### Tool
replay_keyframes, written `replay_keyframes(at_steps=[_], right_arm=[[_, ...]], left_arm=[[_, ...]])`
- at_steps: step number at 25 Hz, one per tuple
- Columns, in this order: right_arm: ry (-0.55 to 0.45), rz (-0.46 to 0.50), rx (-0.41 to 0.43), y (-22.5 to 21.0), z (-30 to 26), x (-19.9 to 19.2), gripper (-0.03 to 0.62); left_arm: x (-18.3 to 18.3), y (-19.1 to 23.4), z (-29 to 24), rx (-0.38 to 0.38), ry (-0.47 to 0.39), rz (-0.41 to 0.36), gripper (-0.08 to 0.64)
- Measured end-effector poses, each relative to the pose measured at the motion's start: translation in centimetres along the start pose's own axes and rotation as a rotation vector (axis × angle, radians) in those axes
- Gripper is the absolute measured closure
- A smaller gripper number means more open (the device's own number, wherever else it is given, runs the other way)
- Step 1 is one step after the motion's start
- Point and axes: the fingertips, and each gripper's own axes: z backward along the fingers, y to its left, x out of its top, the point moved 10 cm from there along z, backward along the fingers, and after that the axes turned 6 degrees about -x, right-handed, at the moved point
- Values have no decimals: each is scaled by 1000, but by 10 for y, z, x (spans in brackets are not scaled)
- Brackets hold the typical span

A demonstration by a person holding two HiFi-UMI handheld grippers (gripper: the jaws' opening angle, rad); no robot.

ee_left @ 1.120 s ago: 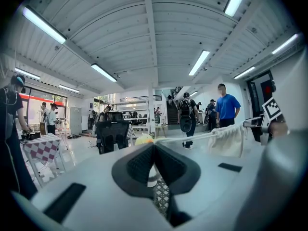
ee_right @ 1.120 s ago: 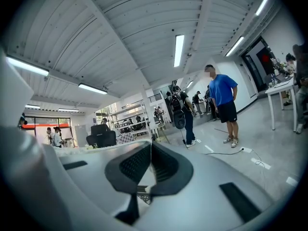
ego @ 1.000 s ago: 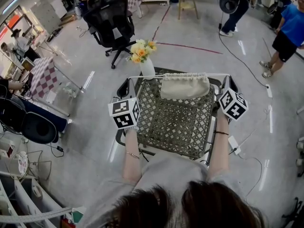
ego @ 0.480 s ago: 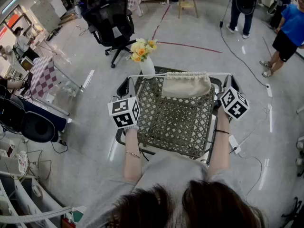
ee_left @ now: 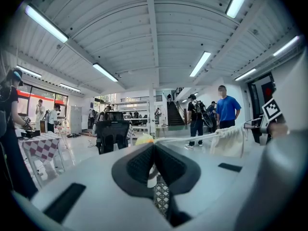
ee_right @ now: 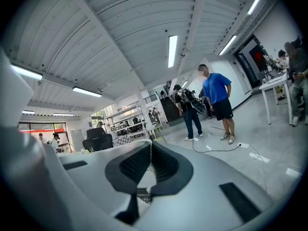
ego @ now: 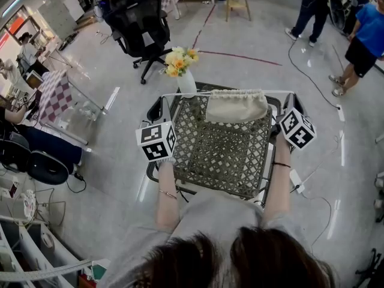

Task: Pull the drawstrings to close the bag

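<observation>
Jaws of the left gripper [ee_left: 153, 147] are pressed together on the left drawstring [ee_left: 194, 137], and those of the right gripper [ee_right: 150, 147] are closed likewise on the right drawstring [ego: 281, 92]. The cream bag [ego: 236, 108] is seen at the far edge of the woven table [ego: 222, 158], between the two grippers and clear of their fingers. Both cords are stretched sideways from its gathered mouth. A vase of flowers [ego: 185, 81] is placed just left of the bag.

You have no words, numbers or brand names to read here. The left marker cube [ego: 157, 141] at 9 o'clock and the right marker cube [ego: 297, 129] at 3 o'clock carry only black-and-white square patterns, no letters.
</observation>
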Motion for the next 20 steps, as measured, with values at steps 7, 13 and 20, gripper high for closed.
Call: replay_keyframes(at_steps=[7, 13, 20], right_arm=[[0, -11, -2, -1, -3, 0, 568], [1, -13, 1, -4, -5, -1, 568], [-1, -15, 3, -3, -5, -1, 568]], left_arm=[[0, 3, -1, 7, -2, 7, 531], [0, 3, -1, 9, -5, 11, 531], [-2, 5, -1, 12, -9, 22, 531]])
